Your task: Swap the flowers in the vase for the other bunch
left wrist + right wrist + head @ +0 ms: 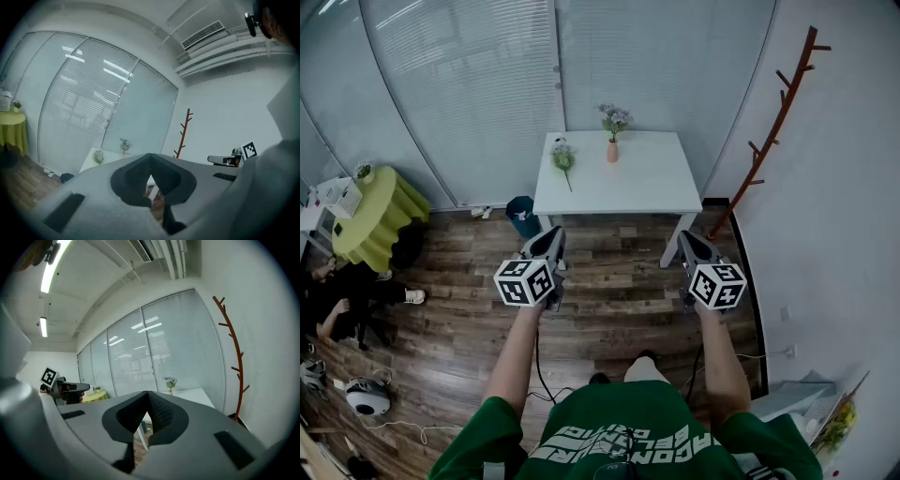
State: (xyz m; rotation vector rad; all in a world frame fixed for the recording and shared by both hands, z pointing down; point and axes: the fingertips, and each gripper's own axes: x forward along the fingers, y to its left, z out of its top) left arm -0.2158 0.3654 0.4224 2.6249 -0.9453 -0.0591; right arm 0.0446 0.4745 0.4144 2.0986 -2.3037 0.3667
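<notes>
Currently the task reads as not started: no swap step shows as done.

Status, left to right (head view):

1. Item: left gripper (549, 236). Jaws together, tips meeting, nothing between them. Held out approx. level over the wood floor (609, 281), well short of the white table (666, 192).
2. Item: replacement bunch (564, 157). Lies flat on the left part of the tabletop, stem toward the near edge. Near the vase but apart from it; neither gripper touches it.
3. Item: vase (612, 151). Small, pinkish-orange, upright, toward the far edge, approx. mid-table. The orig. purple flowers (615, 117) stand in it, so removal is pending.
4. Item: right gripper (690, 240). Jaws together, empty. Also over the floor, level w/ the left gripper and well apart from the table.
5. Ref. only: coat rack (773, 131) against the right wall, clear of the path to the table.

Remaining work (judgement, not observed):

- Approach the table; both grippers are too far off to reach anything.
- Open one gripper, take the orig. purple flowers by the stems and lift them out. The vase looks light and narrow, so it may need steadying w/ the other gripper.
- Set the removed flowers down on the tabletop.
- Pick up the replacement bunch and insert it stem-first into the vase.
</notes>
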